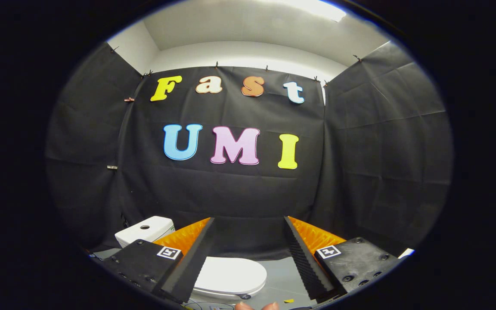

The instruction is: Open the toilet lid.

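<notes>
Gripper (248, 254) open, fingers spread wide, nothing held, raised above the floor. Toilet lid (230, 275) shut flat on the bowl, low between the fingers, nearer the left one, partly hidden by it. Tank (144, 230) with top button sits beyond the left finger, behind the lid. Grey floor (280, 277) beside the toilet between the fingers. Fingertips of a hand (256, 306) show just below the lid.

The single fisheye camera rides on the gripper (248, 254), looking forward and slightly downward along its spread jaws at the booth wall at 12 o'clock. It sits above the toilet (230, 275), whose closed lid lies near, at 6 o'clock between the jaws.
</notes>
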